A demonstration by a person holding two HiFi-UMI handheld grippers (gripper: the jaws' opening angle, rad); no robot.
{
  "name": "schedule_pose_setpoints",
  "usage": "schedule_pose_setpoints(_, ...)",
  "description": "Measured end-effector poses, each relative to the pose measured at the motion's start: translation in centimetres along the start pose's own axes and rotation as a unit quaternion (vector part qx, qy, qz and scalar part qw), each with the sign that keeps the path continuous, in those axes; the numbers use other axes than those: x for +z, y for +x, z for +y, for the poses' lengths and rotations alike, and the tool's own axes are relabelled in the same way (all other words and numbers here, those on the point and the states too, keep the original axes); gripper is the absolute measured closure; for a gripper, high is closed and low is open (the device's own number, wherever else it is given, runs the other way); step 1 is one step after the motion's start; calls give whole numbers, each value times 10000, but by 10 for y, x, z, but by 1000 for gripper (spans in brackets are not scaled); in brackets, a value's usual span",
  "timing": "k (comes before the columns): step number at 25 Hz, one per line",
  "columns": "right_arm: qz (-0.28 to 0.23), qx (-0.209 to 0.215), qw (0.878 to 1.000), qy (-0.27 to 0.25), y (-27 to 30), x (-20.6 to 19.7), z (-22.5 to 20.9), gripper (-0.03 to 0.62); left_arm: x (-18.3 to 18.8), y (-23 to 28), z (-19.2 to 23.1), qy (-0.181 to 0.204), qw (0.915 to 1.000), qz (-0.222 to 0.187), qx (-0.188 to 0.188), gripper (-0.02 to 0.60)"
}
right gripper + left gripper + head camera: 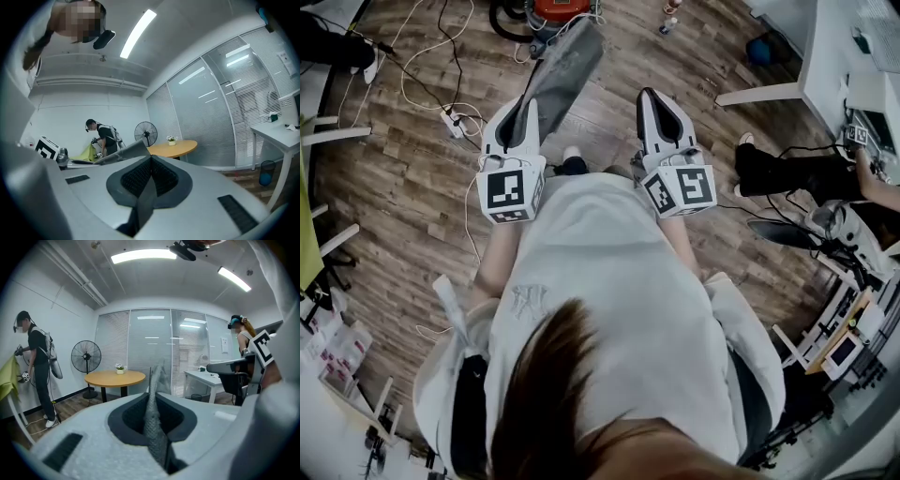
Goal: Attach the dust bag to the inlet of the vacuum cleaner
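Observation:
In the head view my left gripper (529,103) is shut on the near end of a grey dust bag (567,67). The bag sticks out ahead over the wooden floor, towards the vacuum cleaner (561,9), whose red body shows at the top edge. From the left gripper (151,397) view, the bag's woven grey cloth (157,376) stands edge-on, pinched between the jaws. My right gripper (650,94) is level beside it, shut with nothing between its jaws (151,158). The bag (123,152) shows as a grey sheet to its left.
A power strip (450,120) with trailing cables lies on the floor to the left. A seated person's legs (787,173) and a white desk (825,66) are at the right. Ahead stand a round wooden table (115,377), a fan (86,357) and a standing person (37,366).

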State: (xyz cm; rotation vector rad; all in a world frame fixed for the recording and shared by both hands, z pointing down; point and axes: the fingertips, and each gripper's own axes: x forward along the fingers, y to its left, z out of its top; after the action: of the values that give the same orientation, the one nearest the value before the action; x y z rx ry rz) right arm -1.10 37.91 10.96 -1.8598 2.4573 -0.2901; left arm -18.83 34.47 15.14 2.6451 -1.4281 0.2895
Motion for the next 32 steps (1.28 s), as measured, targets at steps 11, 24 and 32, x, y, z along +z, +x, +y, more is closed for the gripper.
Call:
schedule_pose_setpoints(11,237,174,9996,54,29,-12,-4,591,-14,18,29,-141,9990,221,359,543)
schedule_pose_setpoints(24,203,637,9978,26,121,17,-101,591,12,109,56,-118,9913,238,1288,543)
schedule_pose_setpoints(32,274,637,9976,-6,148,24,-160,591,25,154,61,-173,9845,159,1741,543)
